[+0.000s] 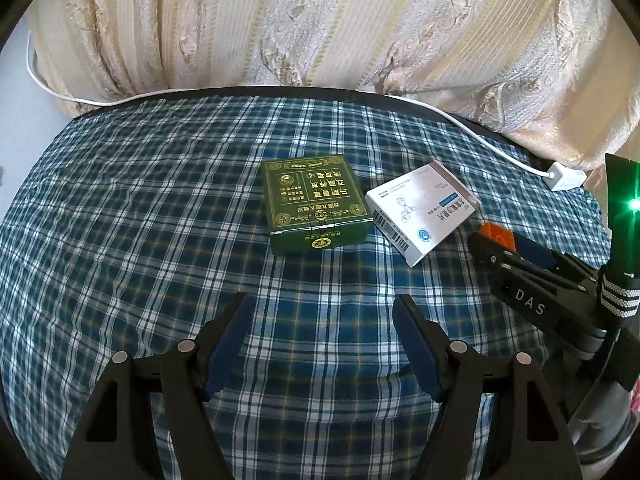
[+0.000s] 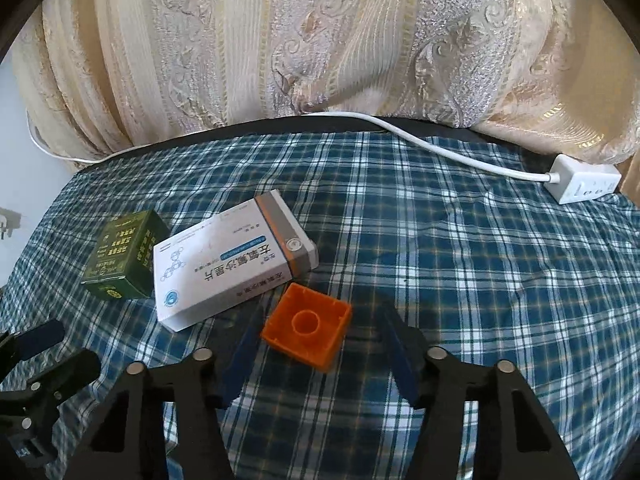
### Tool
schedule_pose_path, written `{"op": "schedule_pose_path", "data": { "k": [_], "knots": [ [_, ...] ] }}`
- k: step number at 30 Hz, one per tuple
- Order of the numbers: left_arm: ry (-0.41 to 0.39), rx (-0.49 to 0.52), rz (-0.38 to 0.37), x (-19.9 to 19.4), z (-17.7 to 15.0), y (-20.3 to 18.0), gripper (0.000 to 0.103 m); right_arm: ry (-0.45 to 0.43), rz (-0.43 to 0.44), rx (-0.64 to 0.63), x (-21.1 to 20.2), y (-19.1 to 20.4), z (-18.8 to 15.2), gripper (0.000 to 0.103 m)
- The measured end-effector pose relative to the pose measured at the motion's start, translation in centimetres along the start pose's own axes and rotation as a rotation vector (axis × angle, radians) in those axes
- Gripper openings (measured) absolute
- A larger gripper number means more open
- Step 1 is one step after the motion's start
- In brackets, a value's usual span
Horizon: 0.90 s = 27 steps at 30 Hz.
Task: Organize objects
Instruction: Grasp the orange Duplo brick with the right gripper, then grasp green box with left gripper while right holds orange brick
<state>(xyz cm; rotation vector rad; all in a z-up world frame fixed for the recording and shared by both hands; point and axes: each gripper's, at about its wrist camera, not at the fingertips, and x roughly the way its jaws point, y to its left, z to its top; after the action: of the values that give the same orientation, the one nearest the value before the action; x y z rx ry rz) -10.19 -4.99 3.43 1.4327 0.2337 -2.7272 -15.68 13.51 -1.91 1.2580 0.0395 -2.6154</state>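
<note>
A green box (image 1: 316, 204) with gold print lies on the blue plaid cloth (image 1: 160, 220). A white medicine box (image 1: 422, 216) lies right beside it. An orange hollow block (image 2: 308, 326) lies open side up just in front of the white box (image 2: 228, 268). My right gripper (image 2: 320, 340) is open, its blue pads on either side of the orange block, apart from it. My left gripper (image 1: 320, 328) is open and empty, a little short of the green box. The green box also shows in the right wrist view (image 2: 124, 260). The right gripper shows at the right of the left wrist view (image 1: 496, 244).
A white power strip (image 2: 580, 184) with its white cable (image 2: 440, 148) lies at the back right of the cloth. A cream patterned curtain (image 2: 320, 40) hangs behind the table's far edge.
</note>
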Motion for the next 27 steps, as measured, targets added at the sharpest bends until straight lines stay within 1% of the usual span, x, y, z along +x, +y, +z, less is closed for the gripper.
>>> {"op": "schedule_pose_path", "data": {
  "k": [2, 4, 8, 14, 18, 22, 27],
  "knots": [
    [0.001, -0.003, 0.000, 0.1, 0.1, 0.1, 0.074, -0.002, -0.011, -0.005, 0.0, -0.1, 0.0, 0.044],
    [-0.001, -0.007, -0.002, 0.1, 0.2, 0.1, 0.074, -0.003, -0.010, 0.001, -0.1, -0.4, 0.0, 0.040],
    [-0.009, -0.021, -0.004, 0.3, 0.5, 0.2, 0.074, -0.005, -0.003, 0.007, -0.4, -0.9, -0.3, 0.036],
    [-0.033, -0.061, -0.031, 0.4, 1.7, 0.5, 0.074, -0.009, 0.017, 0.036, -0.9, -1.9, -0.7, 0.035],
    [-0.061, -0.070, -0.023, 0.7, 2.8, 0.6, 0.074, -0.012, 0.027, 0.048, -0.9, -2.1, -0.8, 0.035],
    [-0.059, -0.092, -0.034, 1.6, 3.6, 0.9, 0.074, -0.014, 0.041, 0.062, -1.0, -2.3, -0.8, 0.035],
    [-0.050, -0.097, -0.026, 2.7, 4.3, 0.8, 0.074, -0.015, 0.045, 0.066, -1.0, -2.4, -0.8, 0.035]
  ]
}}
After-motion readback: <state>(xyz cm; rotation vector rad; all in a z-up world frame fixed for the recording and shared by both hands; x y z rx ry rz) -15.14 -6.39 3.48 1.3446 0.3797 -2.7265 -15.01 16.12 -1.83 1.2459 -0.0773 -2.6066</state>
